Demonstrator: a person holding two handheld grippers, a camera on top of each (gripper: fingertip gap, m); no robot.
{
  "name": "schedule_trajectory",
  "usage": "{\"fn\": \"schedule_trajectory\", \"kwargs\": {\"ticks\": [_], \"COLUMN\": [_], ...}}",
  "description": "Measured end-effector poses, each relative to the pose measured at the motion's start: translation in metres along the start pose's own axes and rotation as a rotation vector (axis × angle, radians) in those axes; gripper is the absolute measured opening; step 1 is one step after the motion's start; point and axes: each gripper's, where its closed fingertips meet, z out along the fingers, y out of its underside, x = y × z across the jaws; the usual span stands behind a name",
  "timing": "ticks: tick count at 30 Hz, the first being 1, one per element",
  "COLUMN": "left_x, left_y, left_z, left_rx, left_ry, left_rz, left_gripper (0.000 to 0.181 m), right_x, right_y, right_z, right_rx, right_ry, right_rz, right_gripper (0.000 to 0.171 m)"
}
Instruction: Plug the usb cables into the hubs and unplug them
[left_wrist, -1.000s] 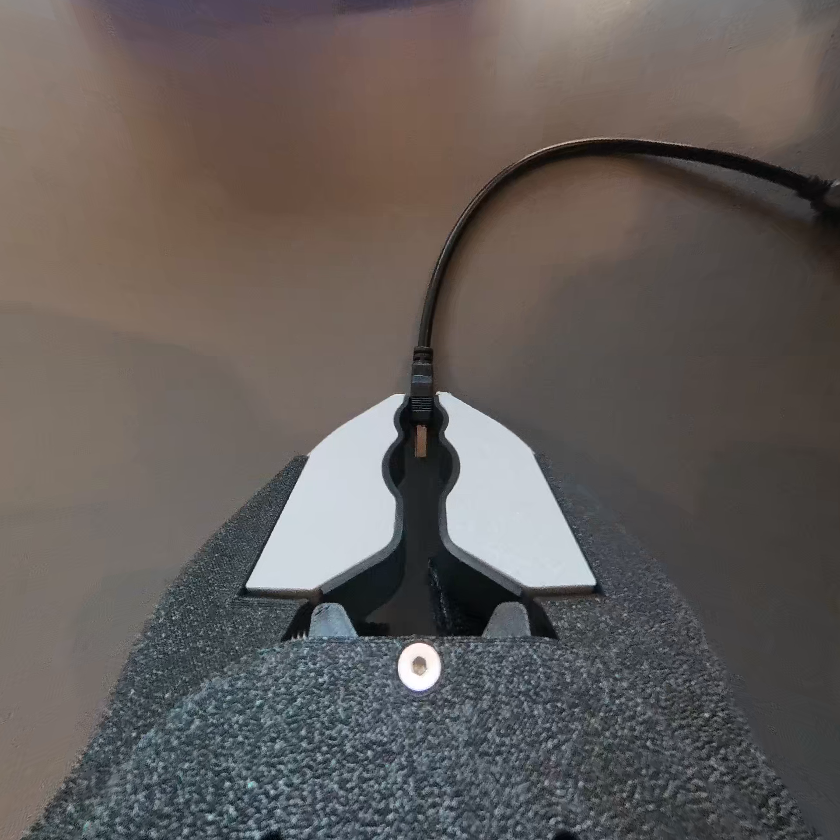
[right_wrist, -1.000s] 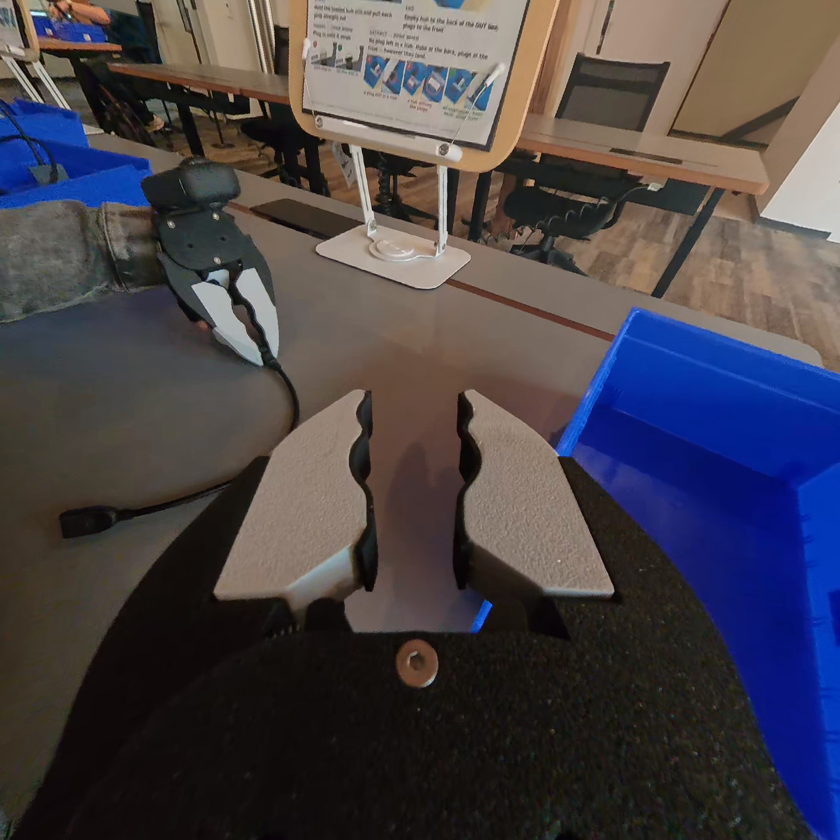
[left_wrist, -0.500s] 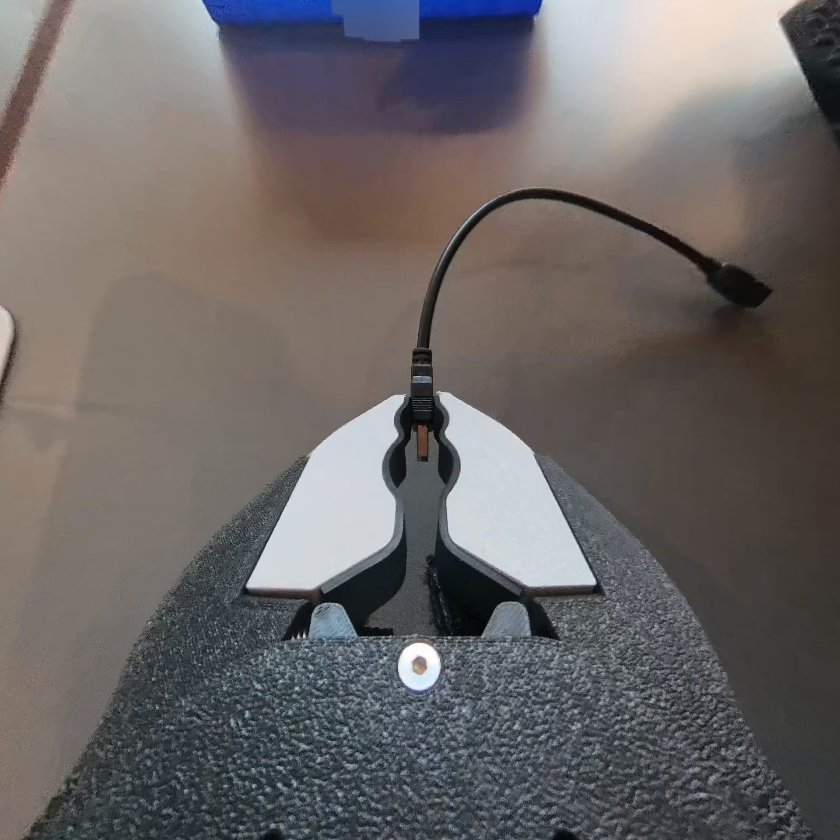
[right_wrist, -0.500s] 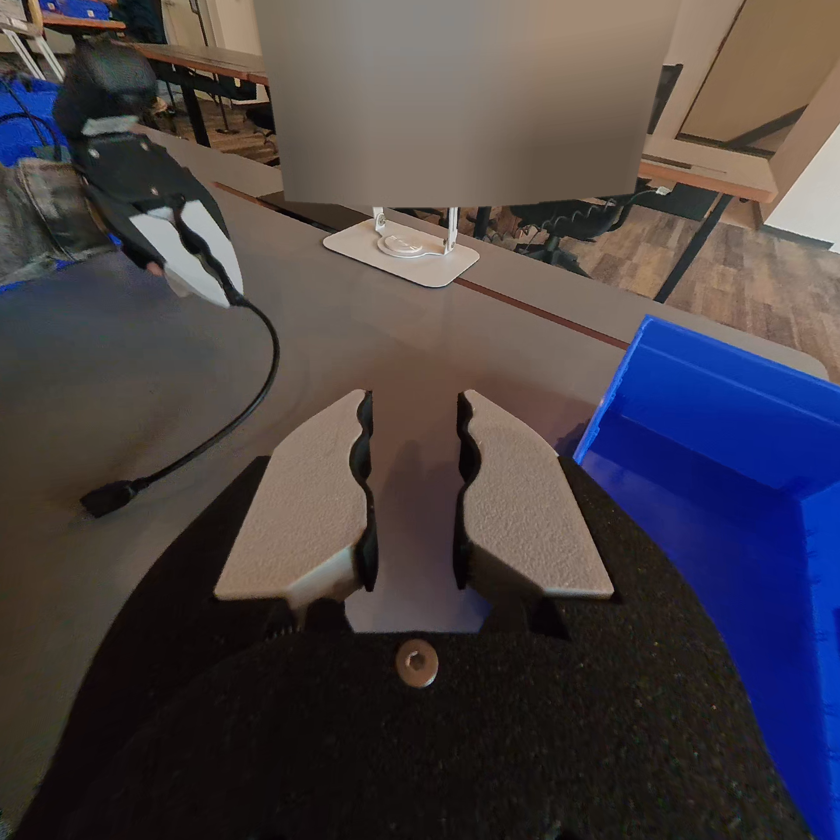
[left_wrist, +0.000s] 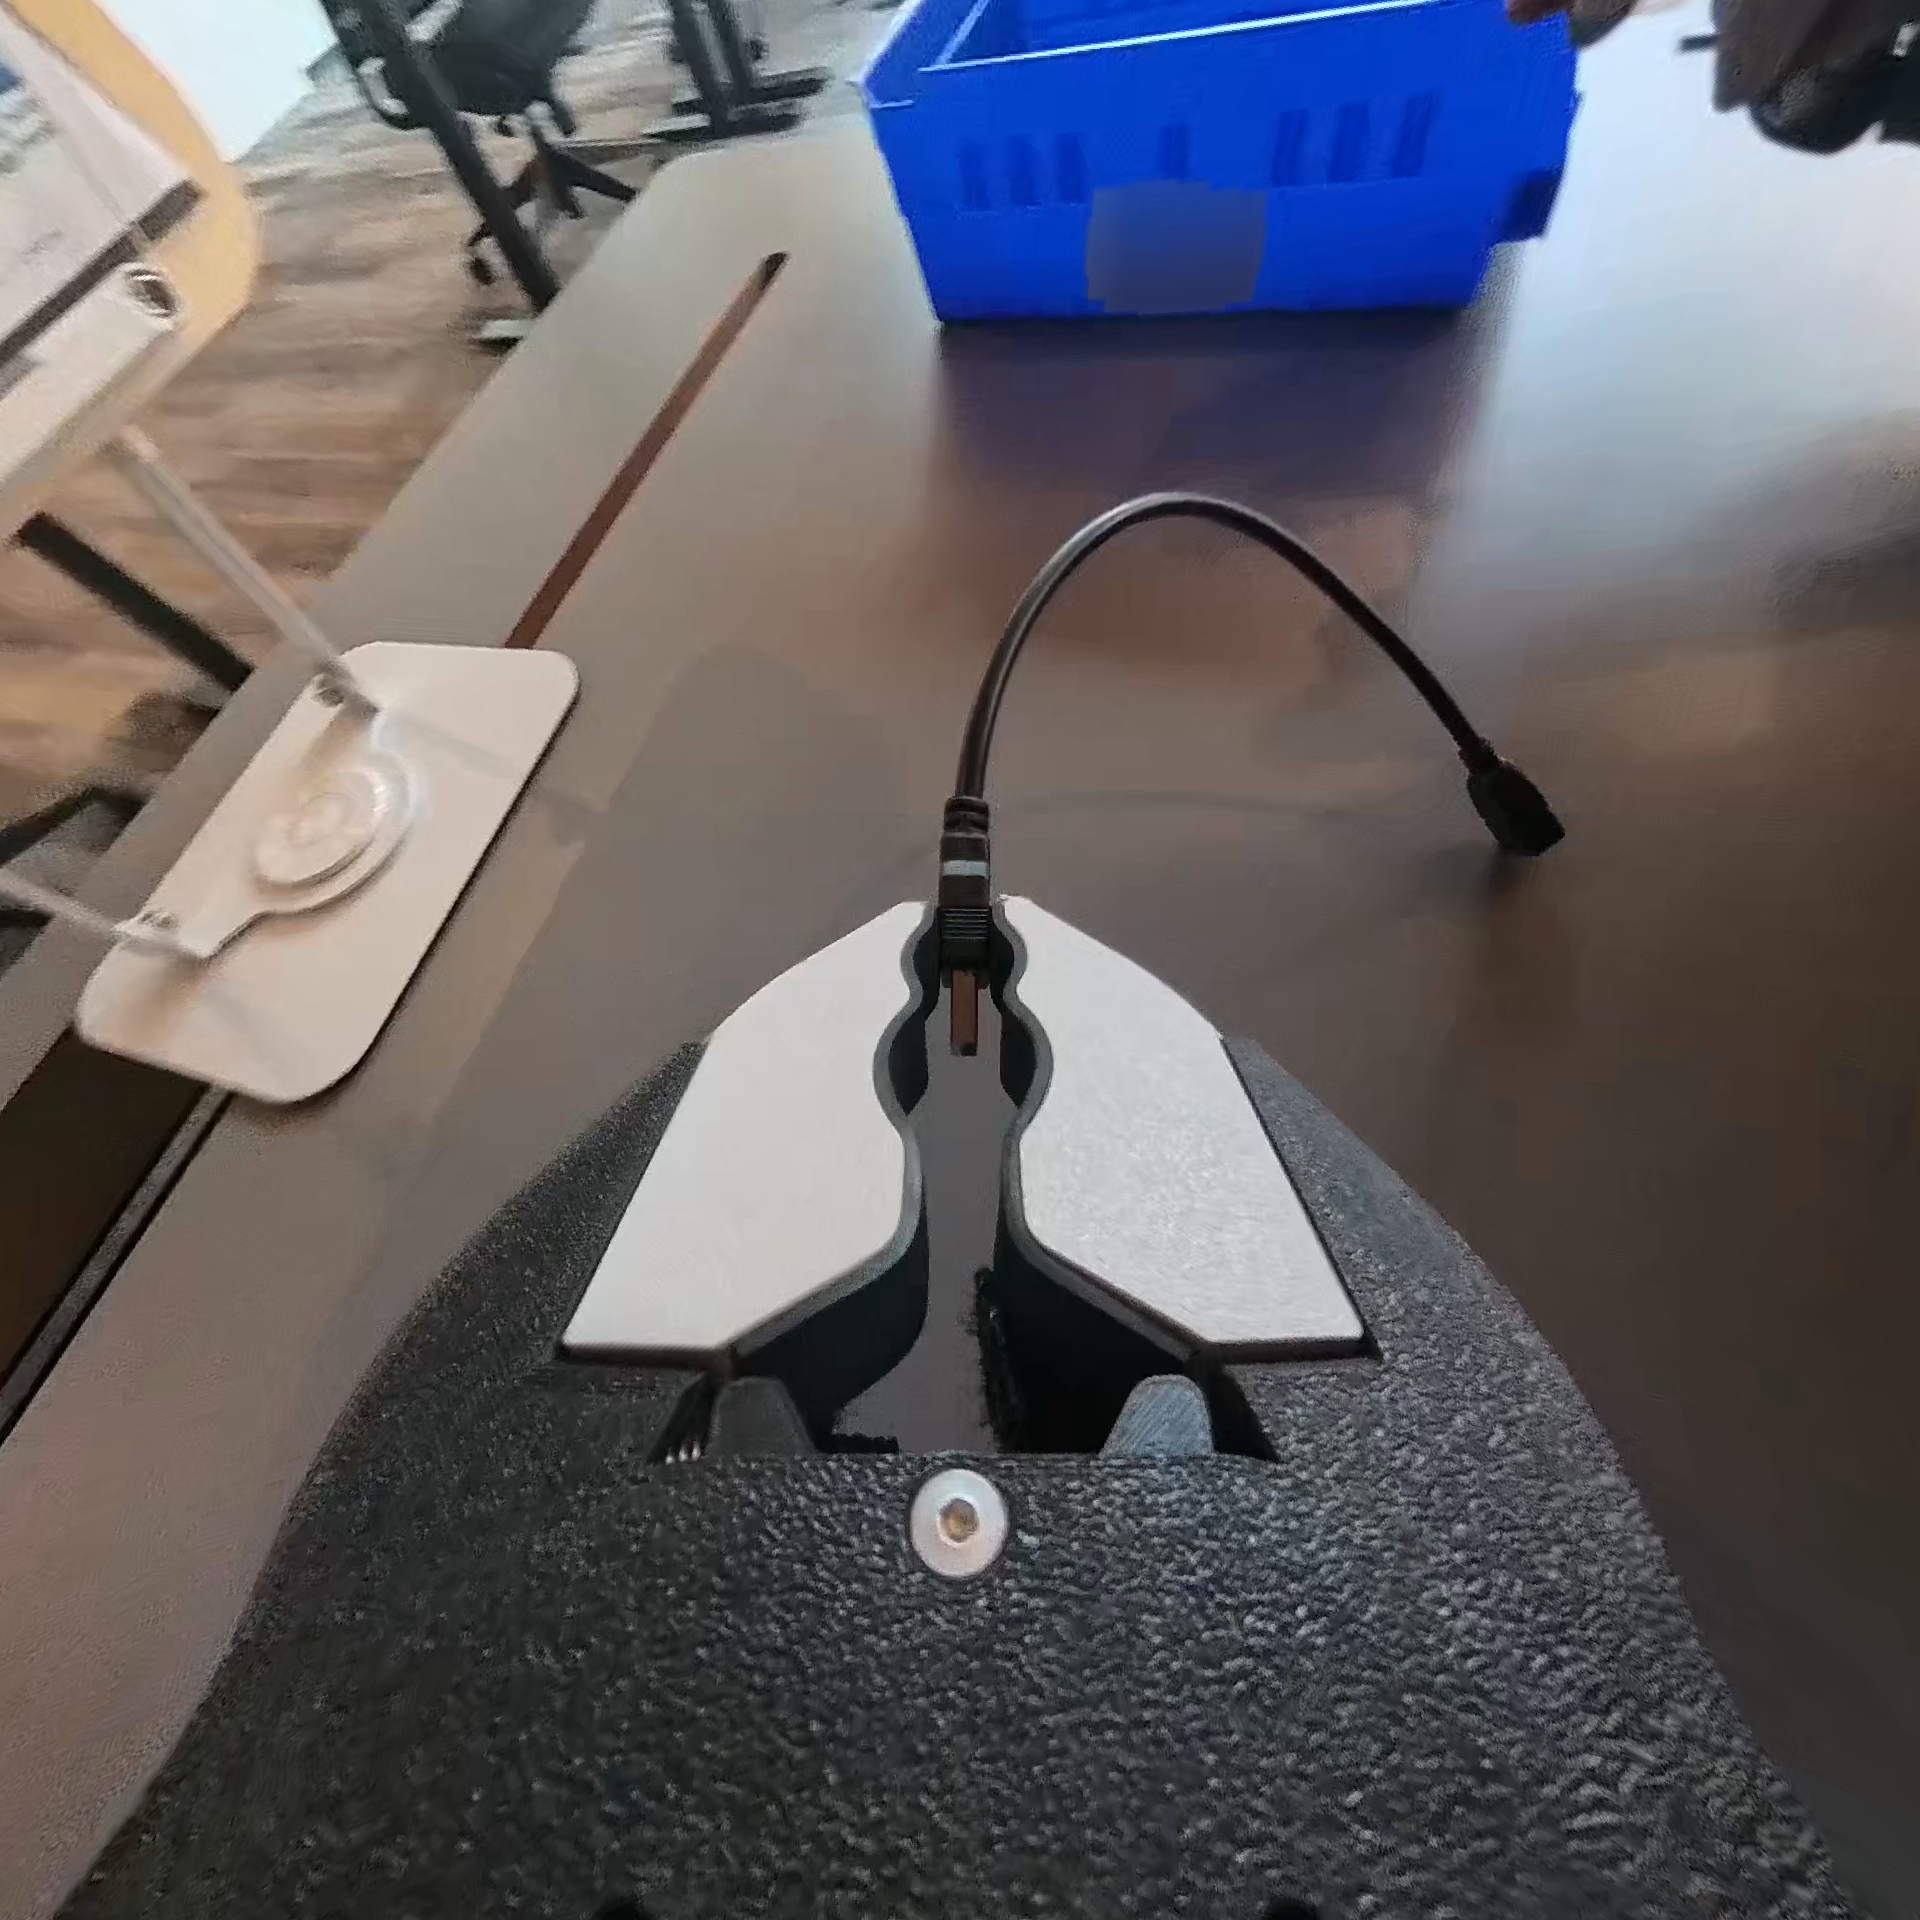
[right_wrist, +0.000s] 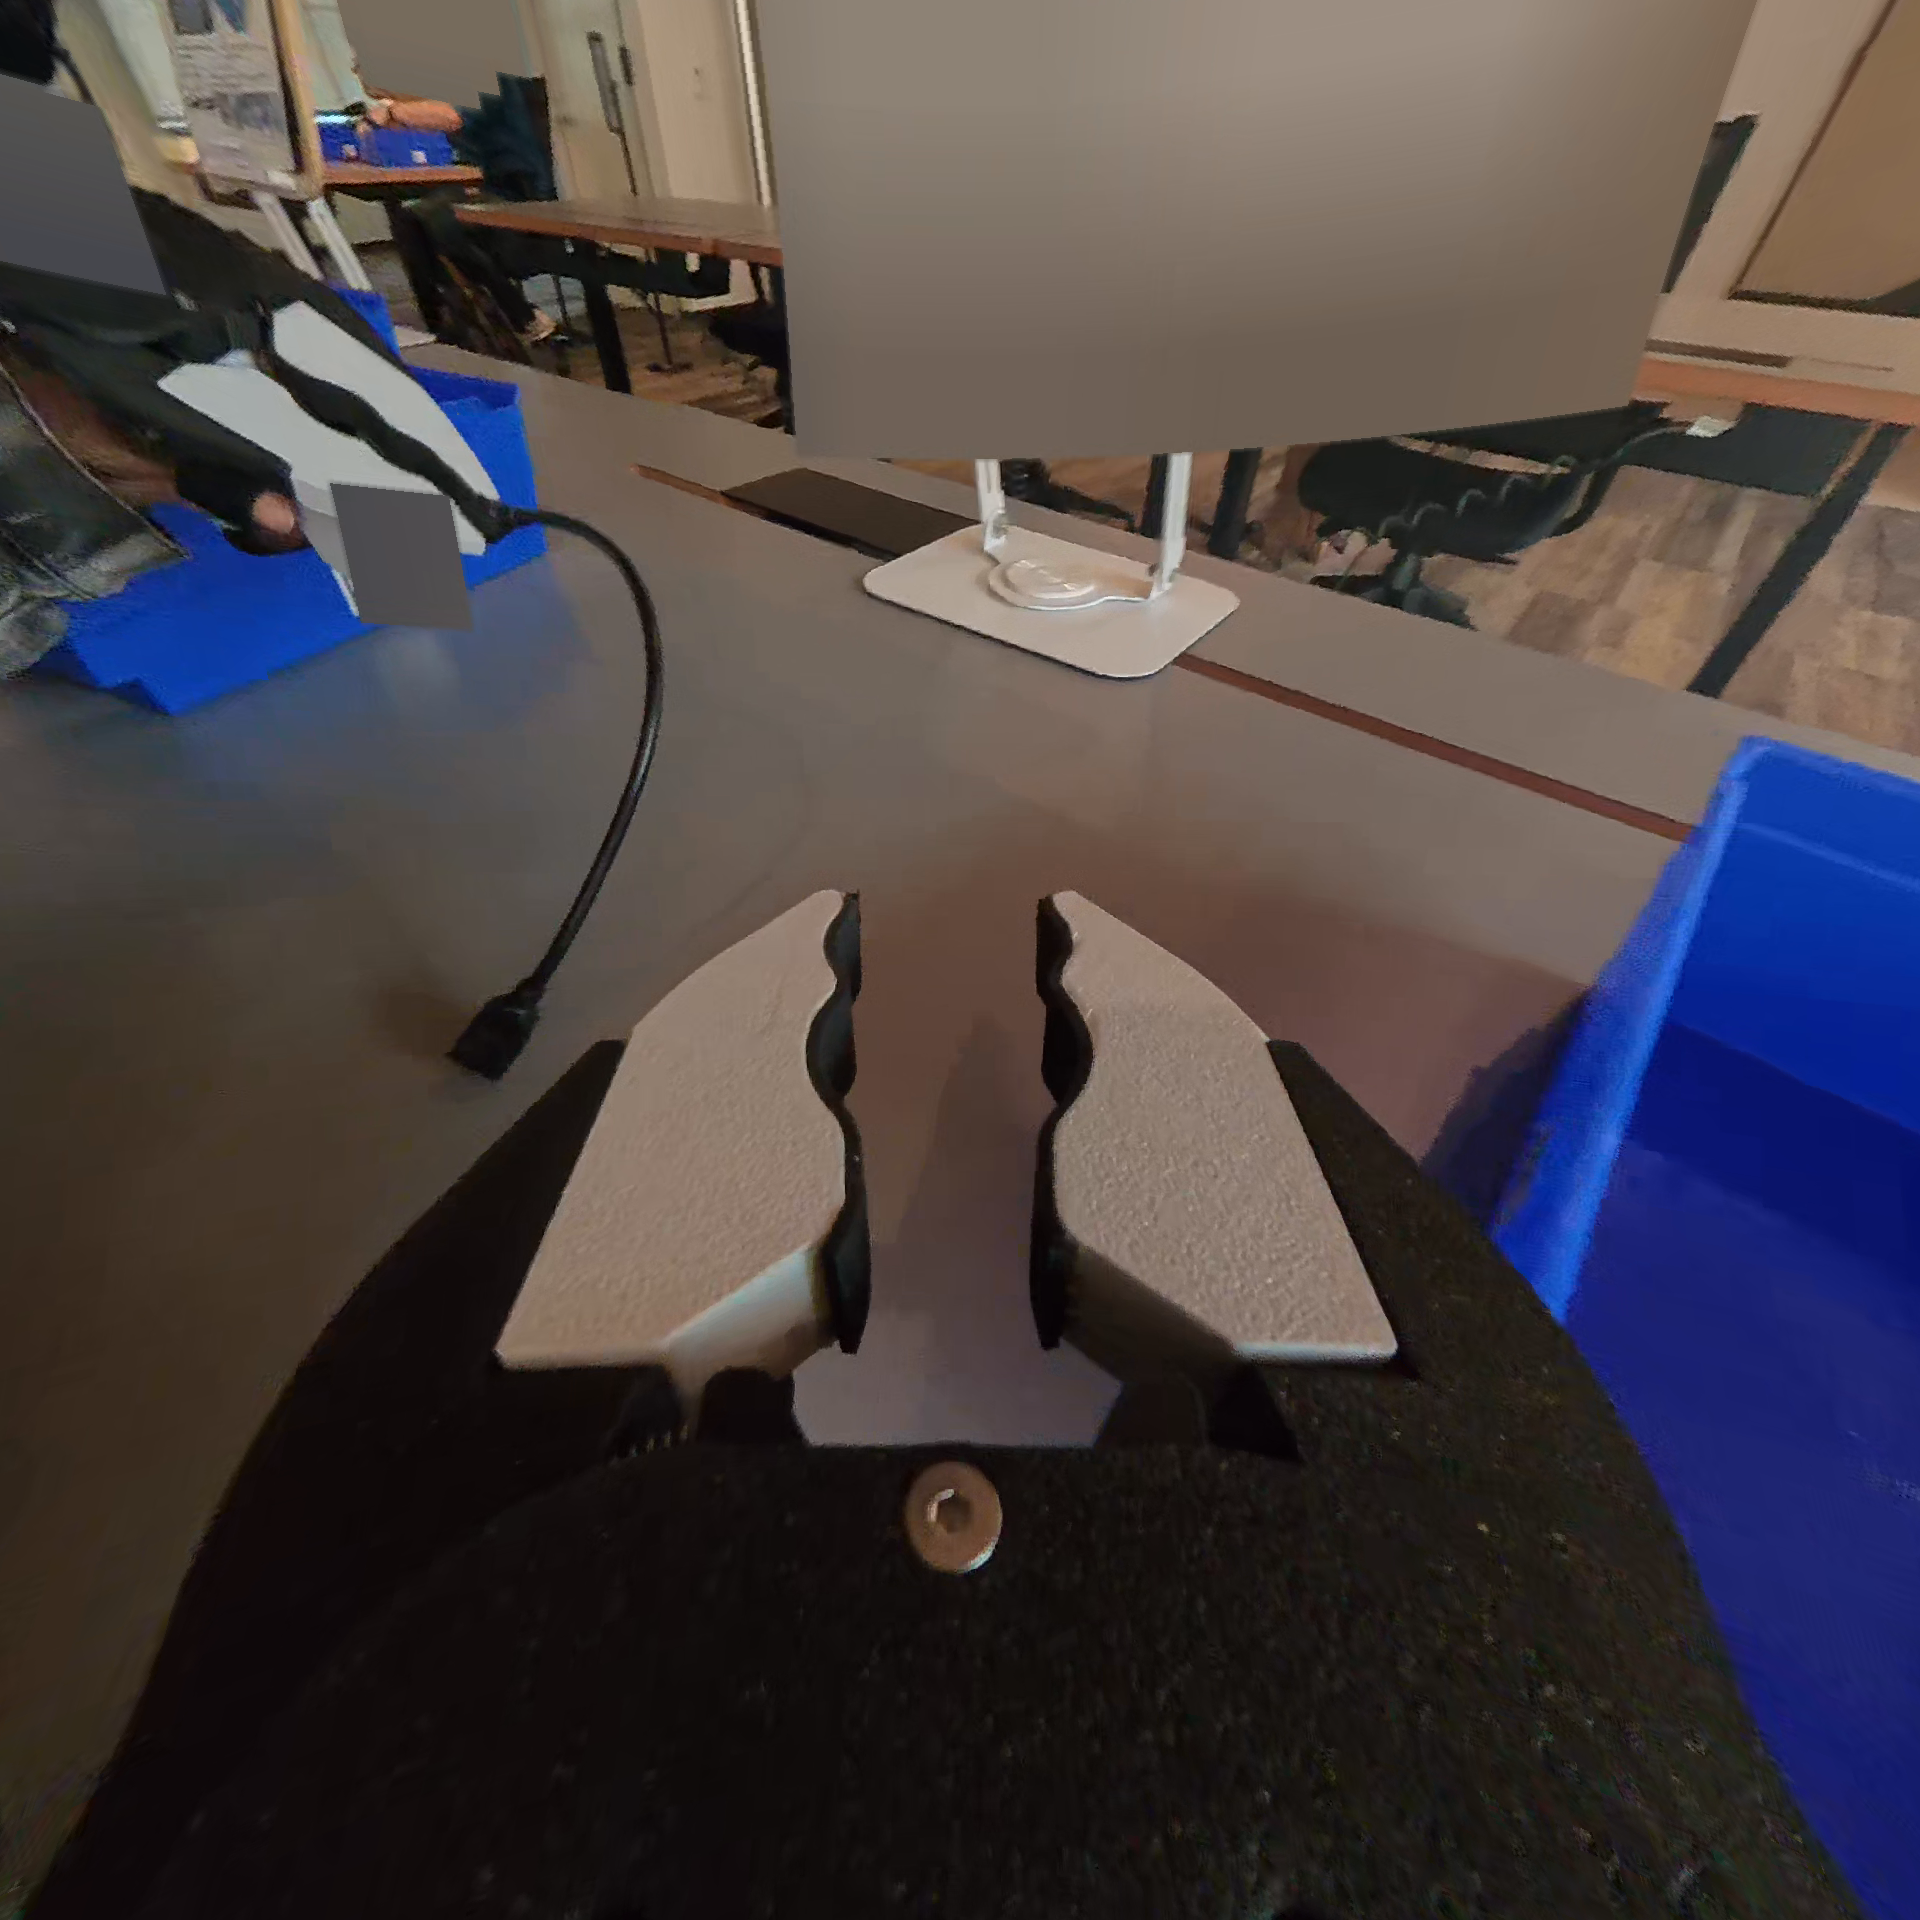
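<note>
My left gripper (left_wrist: 964, 914) is shut on the plug of a short black usb cable (left_wrist: 1122, 530). The cable arcs forward and down to its free connector (left_wrist: 1512, 821), which is at the table surface. In the right wrist view the left gripper (right_wrist: 488, 509) is raised at the upper left. The cable (right_wrist: 634, 727) hangs from it, and the free connector (right_wrist: 499, 1034) lies just left of my right gripper. My right gripper (right_wrist: 945, 914) is open and empty, low over the grey table. No hub is in view.
A blue bin (left_wrist: 1216, 177) stands ahead of the left gripper; it also shows in the right wrist view (right_wrist: 1766, 1039), close on the right. Another blue bin (right_wrist: 208, 623) is at the far left. A white stand base (right_wrist: 1049, 597) sits at the table's back edge, also in the left wrist view (left_wrist: 332, 862). My right fingertips sit around 30 cm from my left ones.
My left gripper has lifted and tilted up with the cable, so the far bin and stand come into its view. The cable's free end has swung closer to my right gripper, which stays open.
</note>
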Motion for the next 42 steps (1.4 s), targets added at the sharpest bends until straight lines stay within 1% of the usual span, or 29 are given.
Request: {"fn": "schedule_trajectory", "kwargs": {"ticks": [5, 9, 16, 19, 23, 25, 29, 31, 34, 37, 42], "left_x": [-0.004, -0.013, -0.021, -0.026, -0.030, -0.030, -0.030, -0.024, -0.022, -0.019, -0.020], "left_y": [-0.009, -0.023, -0.038, -0.043, -0.052, -0.050, -0.032, -0.026, -0.005, 0.020, 0.066], "left_z": [-0.030, -0.063, -0.123, -0.157, -0.221, -0.257, -0.327, -0.353, -0.387, -0.396, -0.383], "left_rx": [0.055, 0.107, 0.213, 0.272, 0.342, 0.319, 0.192, 0.164, 0.052, -0.057, -0.226], "left_ry": [-0.154, -0.246, -0.359, -0.420, -0.541, -0.636, -0.852, -0.899, -1.013, -1.055, -1.084], "left_rz": [-0.098, -0.135, -0.187, -0.226, -0.250, -0.238, -0.214, -0.223, -0.239, -0.258, -0.303], "left_gripper": [0.009, 0.008, 0.009, 0.009, 0.009, 0.009, 0.009, 0.009, 0.008, 0.009, 0.009], "right_x": [-0.019, -0.022, -0.025, -0.026, -0.025, -0.025, -0.022, -0.021, -0.018, -0.016, -0.014], "right_y": [0.010, 0.008, 0.004, 0.004, 0.003, 0.002, 0.004, 0.005, 0.007, 0.008, 0.009], "right_z": [0.018, 0.021, 0.023, 0.022, 0.019, 0.017, 0.014, 0.013, 0.013, 0.012, 0.010], "right_rx": [-0.065, -0.065, -0.065, -0.067, -0.065, -0.060, -0.060, -0.057, -0.059, -0.060, -0.064], "right_ry": [-0.050, -0.052, -0.060, -0.060, -0.051, -0.051, -0.048, -0.047, -0.045, -0.040, -0.035], "right_rz": [-0.054, -0.065, -0.070, -0.079, -0.080, -0.079, -0.079, -0.071, -0.059, -0.055, -0.056], "right_gripper": [0.032, 0.032, 0.032, 0.032, 0.032, 0.032, 0.032, 0.032, 0.032, 0.032, 0.032]}}
